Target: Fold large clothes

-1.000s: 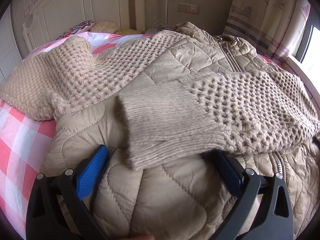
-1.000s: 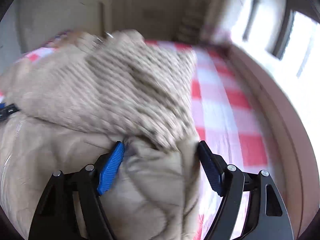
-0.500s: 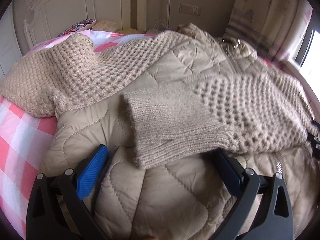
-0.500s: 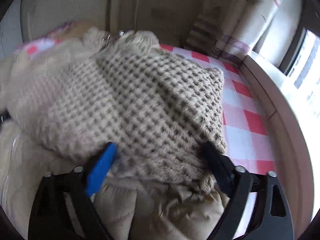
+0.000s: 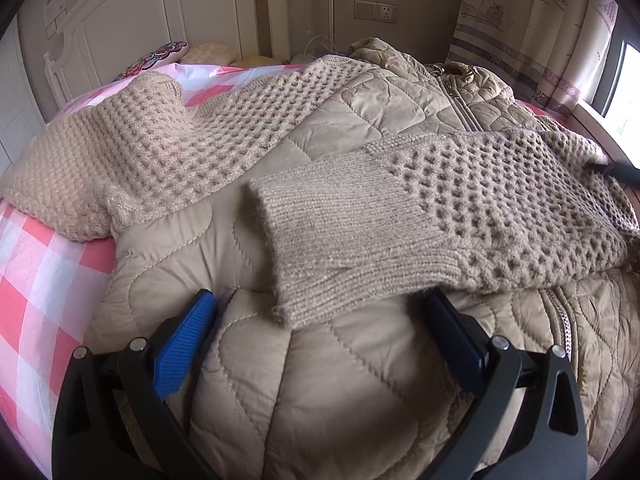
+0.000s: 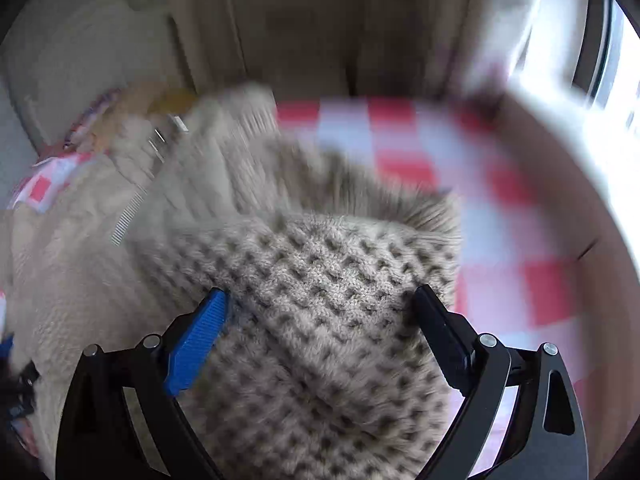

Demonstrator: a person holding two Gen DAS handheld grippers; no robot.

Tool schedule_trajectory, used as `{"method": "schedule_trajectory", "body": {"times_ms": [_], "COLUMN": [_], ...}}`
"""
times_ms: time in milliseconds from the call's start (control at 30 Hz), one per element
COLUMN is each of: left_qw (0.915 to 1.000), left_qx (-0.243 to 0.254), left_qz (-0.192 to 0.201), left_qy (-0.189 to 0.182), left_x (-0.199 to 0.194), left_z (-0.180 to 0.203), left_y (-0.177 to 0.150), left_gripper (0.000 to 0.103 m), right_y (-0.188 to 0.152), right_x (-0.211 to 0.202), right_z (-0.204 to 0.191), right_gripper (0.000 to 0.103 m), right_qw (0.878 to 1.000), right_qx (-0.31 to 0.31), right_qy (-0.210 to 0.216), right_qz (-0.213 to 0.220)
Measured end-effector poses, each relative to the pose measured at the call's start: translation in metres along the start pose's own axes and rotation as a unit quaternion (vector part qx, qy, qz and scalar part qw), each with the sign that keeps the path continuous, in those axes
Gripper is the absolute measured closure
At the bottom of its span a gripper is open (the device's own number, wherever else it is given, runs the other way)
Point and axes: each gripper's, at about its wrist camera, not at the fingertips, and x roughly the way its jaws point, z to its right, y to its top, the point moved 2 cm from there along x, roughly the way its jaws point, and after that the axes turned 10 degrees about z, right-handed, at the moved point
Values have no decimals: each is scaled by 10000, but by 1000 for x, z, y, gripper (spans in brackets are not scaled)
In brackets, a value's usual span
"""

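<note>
Beige waffle-knit sleeve (image 5: pixel 460 208) lies folded across the beige quilted jacket (image 5: pixel 320 392) on the pink-checked bed (image 5: pixel 36 272); both grippers' fingers (image 5: pixel 184 344) are spread, released. Bulky knit between the right gripper (image 6: pixel 320 320) fingers could snag and drag, undoing the fold.

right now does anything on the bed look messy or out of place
Yes. The knit sweater lies sprawled on top of the quilted jacket, one sleeve crossing its zipper, the other draped off toward the checked sheet. Two garments are tangled, not flat.
</note>
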Motion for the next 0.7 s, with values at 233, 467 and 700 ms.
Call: {"method": "schedule_trajectory", "body": {"times_ms": [233, 467, 700], "left_qw": [10000, 9973, 9627], "left_qx": [-15, -483, -2432], "left_qz": [9, 210, 923], "left_qy": [-17, -505, -738], "left_x": [-1, -17, -60], "left_z": [0, -18, -146], "left_y": [-1, -2, 7], "left_gripper": [2, 2, 2], "right_y": [0, -18, -49], "right_x": [-56, -23, -90], "right_z": [-24, -16, -67], "right_gripper": [9, 6, 6], "right_qw": [9947, 9984, 9882], "right_qx": [-77, -395, -1189], "right_qy": [-86, -388, 58], "right_qz": [1019, 99, 960]}}
